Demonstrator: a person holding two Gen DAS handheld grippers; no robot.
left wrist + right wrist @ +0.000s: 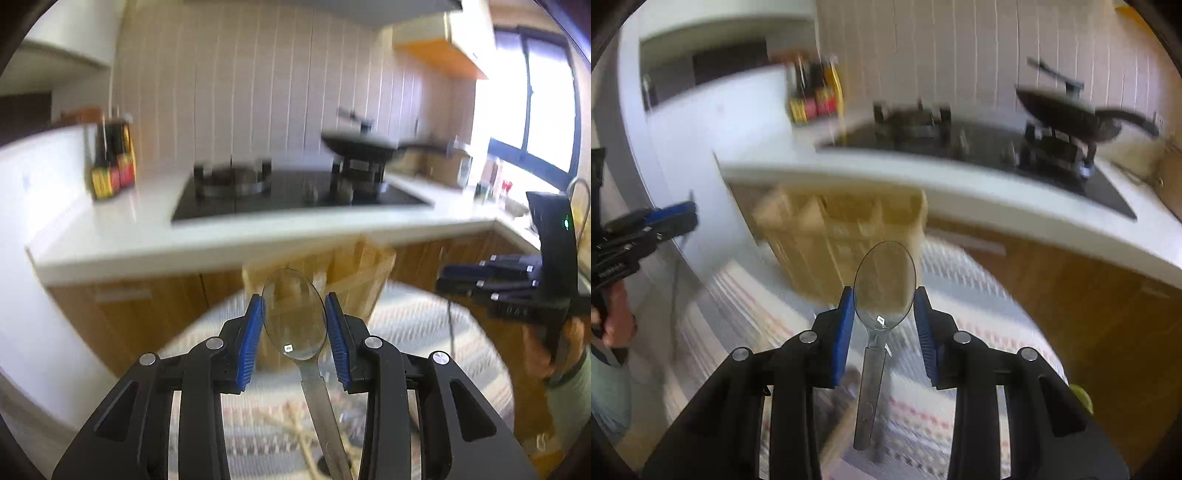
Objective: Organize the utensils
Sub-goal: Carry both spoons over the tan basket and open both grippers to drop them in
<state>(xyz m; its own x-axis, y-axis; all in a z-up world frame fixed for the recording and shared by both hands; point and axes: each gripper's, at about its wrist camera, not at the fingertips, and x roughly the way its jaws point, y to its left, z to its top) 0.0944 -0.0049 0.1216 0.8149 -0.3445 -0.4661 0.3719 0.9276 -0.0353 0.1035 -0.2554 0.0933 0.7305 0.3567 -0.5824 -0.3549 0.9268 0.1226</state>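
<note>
So each gripper has its own spoon right now. The left gripper (294, 315) is pinching a metal spoon (295, 314) by the edges of its bowl, blue pads (252, 341) pressed against either side, bowl pointing away from the camera and the flat handle running back down between the black arms. The right gripper (884, 314) has the same kind of grip on a clear plastic spoon (884, 282), bowl squeezed between its pads (925, 332), translucent handle hanging back toward the camera.

Just past both spoons is a wooden utensil organizer (842, 225) with several upright compartments, sitting on a round table covered with a striped patterned tablecloth (960, 413). Both views are quite blurry, so I can't tell what's in the compartments.

Each gripper also shows up off to the side in the other's camera, well apart, and you can see a hand (554, 350) wrapped around the right one's grip.

Behind the table there's a white kitchen counter (147, 229) with wood cabinet fronts below, a black gas hob (295, 192) set into it, a dark wok (362, 146) on the right burner, and a few dark sauce bottles (112, 158) with yellow and red labels over at the left end.
</note>
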